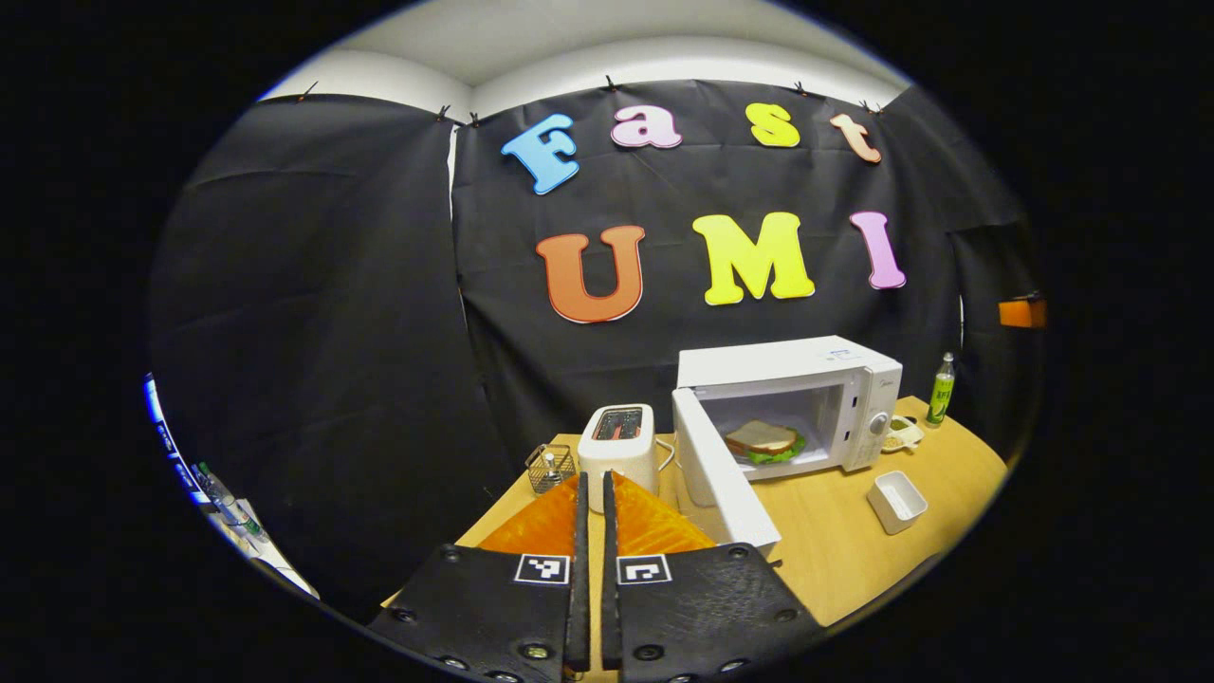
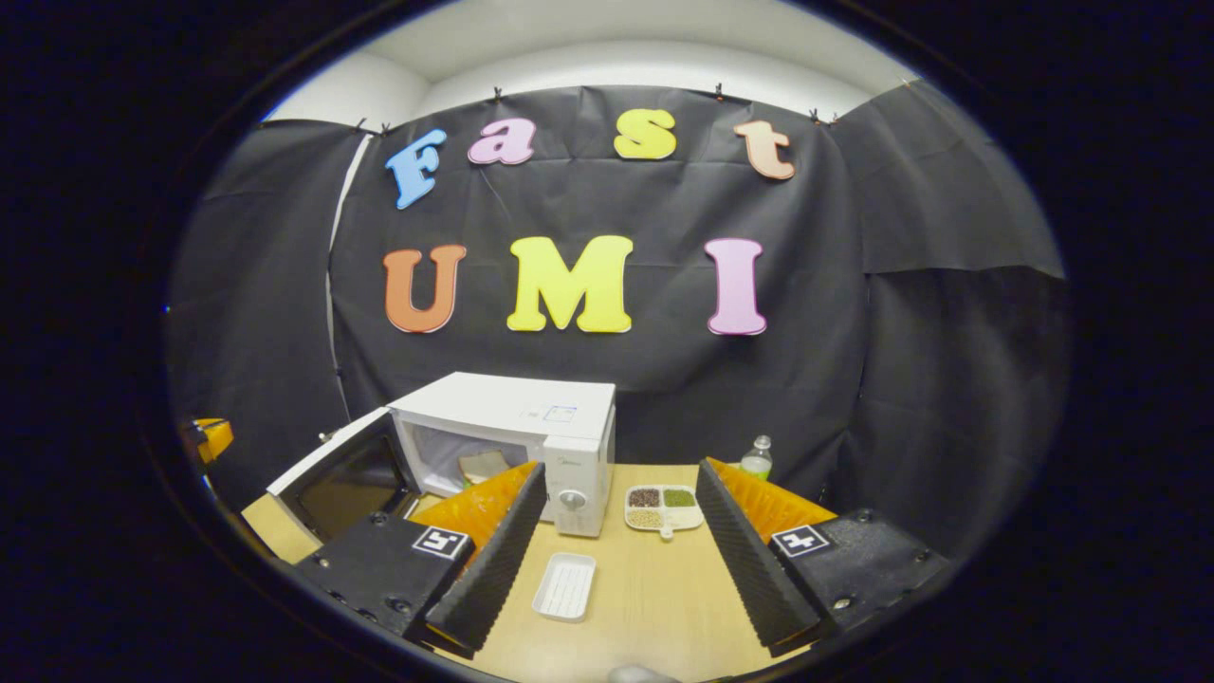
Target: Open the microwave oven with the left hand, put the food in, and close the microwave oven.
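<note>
Counter [image 1: 835, 541]: your wooden top carries the microwave [image 1: 792, 398] at the back, a toaster [image 1: 618, 441] to its left in the left gripper view.
Door [image 1: 726, 474]: it stands swung open toward you.
Sandwich [image 1: 763, 441]: it lies inside the microwave cavity.
Tray [image 2: 565, 585]: your white tray sits on the counter in front of the microwave, apart from it.
Left claw [image 1: 592, 489]: your fingers are nearly together, gripping nothing.
Right claw [image 2: 616, 503]: your fingers are spread wide above the counter, gripping nothing.
</note>
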Motion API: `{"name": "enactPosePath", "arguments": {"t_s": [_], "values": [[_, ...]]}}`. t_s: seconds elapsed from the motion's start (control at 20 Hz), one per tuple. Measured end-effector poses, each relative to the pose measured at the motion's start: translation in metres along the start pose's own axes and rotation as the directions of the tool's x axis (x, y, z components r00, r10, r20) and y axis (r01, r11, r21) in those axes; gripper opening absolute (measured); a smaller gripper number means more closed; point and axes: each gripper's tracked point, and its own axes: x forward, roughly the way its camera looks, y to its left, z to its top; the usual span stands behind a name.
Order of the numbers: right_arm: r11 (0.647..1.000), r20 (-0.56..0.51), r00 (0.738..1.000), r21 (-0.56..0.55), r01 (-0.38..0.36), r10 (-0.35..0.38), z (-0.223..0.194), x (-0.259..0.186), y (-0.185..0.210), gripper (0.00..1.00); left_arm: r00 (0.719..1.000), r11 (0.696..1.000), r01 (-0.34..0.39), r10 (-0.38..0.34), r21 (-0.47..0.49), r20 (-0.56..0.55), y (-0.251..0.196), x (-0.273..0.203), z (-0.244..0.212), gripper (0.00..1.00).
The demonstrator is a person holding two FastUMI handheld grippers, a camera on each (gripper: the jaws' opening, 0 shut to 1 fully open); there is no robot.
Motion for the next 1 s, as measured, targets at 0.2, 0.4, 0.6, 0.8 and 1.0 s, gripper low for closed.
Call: {"name": "enactPosePath", "arguments": {"t_s": [0.2,0.4,0.6,0.8,1.0], "values": [[1.000,-0.016,0.999,0.005,0.030,-0.030,0.002,-0.012,-0.007,1.00,0.998,0.999,0.023,-0.025,-0.045,-0.053,0.010,0.015,-0.042,0.00],[0.998,-0.027,0.997,0.008,0.067,-0.067,0.001,-0.026,-0.013,1.00,0.993,0.996,0.086,-0.089,-0.040,-0.081,0.002,0.032,-0.078,0.00],[0.996,-0.060,0.994,0.011,0.090,-0.089,-0.005,-0.035,-0.017,1.00,0.978,0.984,0.174,-0.176,-0.023,-0.111,-0.026,0.050,-0.103,0.00],[0.995,-0.062,0.993,-0.015,0.100,-0.101,-0.005,-0.037,-0.019,0.92,0.967,0.973,0.232,-0.230,0.007,-0.110,-0.052,0.057,-0.105,0.00],[0.994,-0.070,0.991,0.008,0.110,-0.110,-0.004,-0.037,-0.024,0.92,0.956,0.961,0.276,-0.275,-0.013,-0.101,-0.074,0.051,-0.100,0.00]]}}
